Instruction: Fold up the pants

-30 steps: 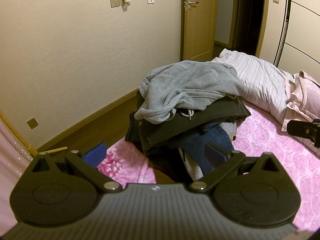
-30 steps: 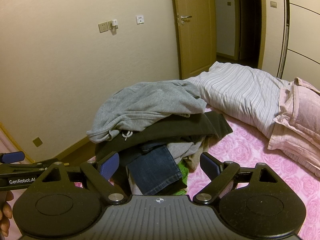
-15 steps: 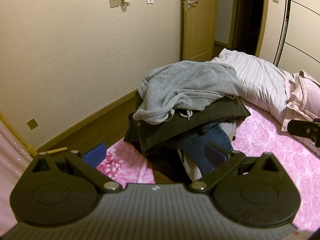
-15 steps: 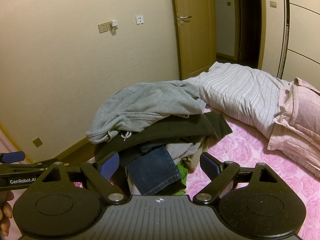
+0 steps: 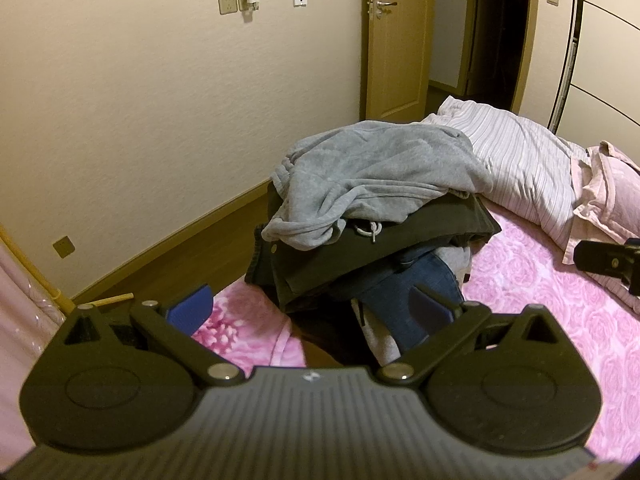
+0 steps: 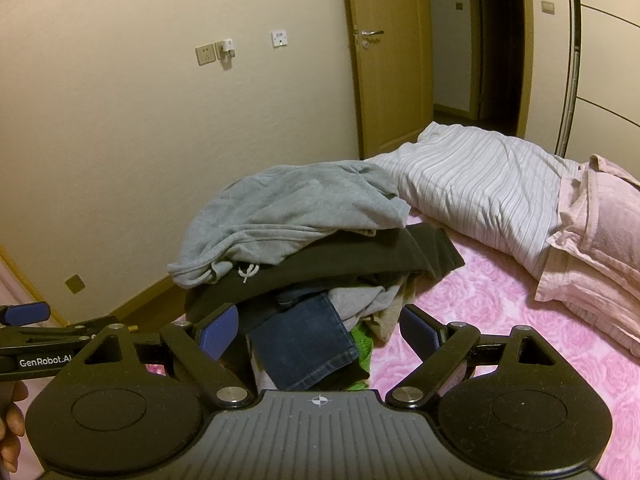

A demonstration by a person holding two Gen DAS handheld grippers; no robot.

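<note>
Left gripper [image 5: 310, 306] gapes wide, holding nothing; right gripper [image 6: 320, 330] likewise spread and empty. Just ahead of both sits the clothes pile [image 6: 312, 248], grey sweatpants [image 5: 372, 176] on top, jeans [image 6: 304, 344] poking out nearest the pads, on the pink bedspread [image 5: 540, 300].

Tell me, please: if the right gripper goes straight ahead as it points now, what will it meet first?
Most likely the blue jeans leg hanging from the clothes pile, centred between the open jaws of the right gripper. Depth is hard to judge.
</note>
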